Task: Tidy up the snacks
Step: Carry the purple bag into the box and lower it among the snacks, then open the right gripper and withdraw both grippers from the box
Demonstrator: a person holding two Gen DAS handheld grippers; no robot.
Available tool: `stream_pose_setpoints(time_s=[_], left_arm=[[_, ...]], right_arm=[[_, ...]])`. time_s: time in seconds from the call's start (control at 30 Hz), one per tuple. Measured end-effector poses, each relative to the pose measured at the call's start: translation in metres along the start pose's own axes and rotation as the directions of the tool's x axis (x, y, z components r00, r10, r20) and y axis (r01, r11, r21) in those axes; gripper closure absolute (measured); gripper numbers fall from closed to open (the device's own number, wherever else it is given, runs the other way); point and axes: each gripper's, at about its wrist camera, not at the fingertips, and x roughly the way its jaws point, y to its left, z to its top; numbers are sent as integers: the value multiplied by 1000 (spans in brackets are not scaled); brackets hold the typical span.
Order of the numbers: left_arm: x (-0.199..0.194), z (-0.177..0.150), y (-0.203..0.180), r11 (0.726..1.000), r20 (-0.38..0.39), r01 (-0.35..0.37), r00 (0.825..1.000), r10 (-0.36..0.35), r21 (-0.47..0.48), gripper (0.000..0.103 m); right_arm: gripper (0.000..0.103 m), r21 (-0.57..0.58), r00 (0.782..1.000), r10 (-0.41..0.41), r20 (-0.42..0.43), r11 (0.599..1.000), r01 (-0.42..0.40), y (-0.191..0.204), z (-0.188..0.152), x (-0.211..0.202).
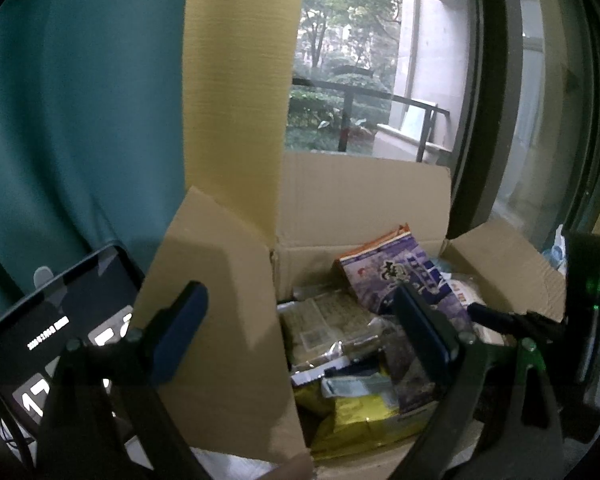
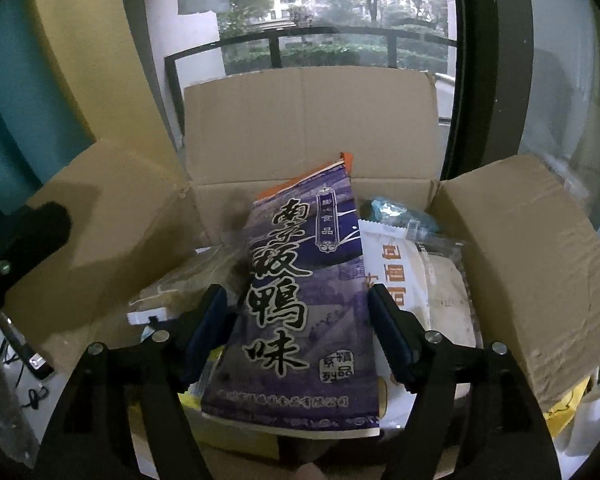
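Purple snack packet (image 2: 300,280): inside the open cardboard box (image 2: 300,120), on top of the other snacks. Far end propped against the back wall, near end low toward the front edge. Long axis running front to back, away from both cameras.

Far left, outside the box: dark screen (image 1: 60,320) beside the teal curtain (image 1: 60,120).

Next, left gripper (image 1: 300,312), fingers (image 1: 180,332) spread wide and pinching nothing. One finger hanging outside the left flap (image 1: 220,300), the other over the box interior, in front of the packet's near half. Packet therefore ahead and right of that gripper's centre line, not between its fingers.

Middle of the box: tan flat packet (image 2: 188,280) just left of the purple one, yellow bag (image 1: 360,412) lower down at the front.

Right gripper (image 2: 298,304): squarely over the purple packet, fingers spread, one standing at each long edge. Packet between them, no pad seen pressing on it. Pointed along the long axis, so straddling the narrow width. Plainly the nearer of the two hands.

Further right: white packet with orange print (image 2: 420,280), touching the purple one's right edge and seemingly partly under it; then the right flap (image 2: 520,260).

Judged from this: any regrasp best left to the right hand, closing across the width; otherwise room to draw straight back along the long axis.
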Motion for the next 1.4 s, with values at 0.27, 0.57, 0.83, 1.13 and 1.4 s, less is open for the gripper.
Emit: stream_pose_setpoints(time_s=[0.27,0.57,0.83,1.13,1.4], left_arm=[[2,2,1,1000,-6,6,1000,-6,0,8],[-8,0,-3,1000,-22,18,1000,-18,3,8],[-30,-5,-17,999,-11,8,1000,-7,35,8],[-62,-22,-38,998,-8,16,1000,-15,58,8],[-98,-47,-57,995,-3,21,1000,-21,93,8]], right_arm=[[25,-10,1000,-9,12,1000,9,2,-1,-6],[25,-17,1000,-19,-7,1000,19,2,-8,-14],[25,1,1000,-13,6,1000,13,-9,-13,-35],[25,-5,1000,8,29,1000,-8,-17,-28,-73],[25,-4,998,17,58,1000,-17,-26,-47,-114]])
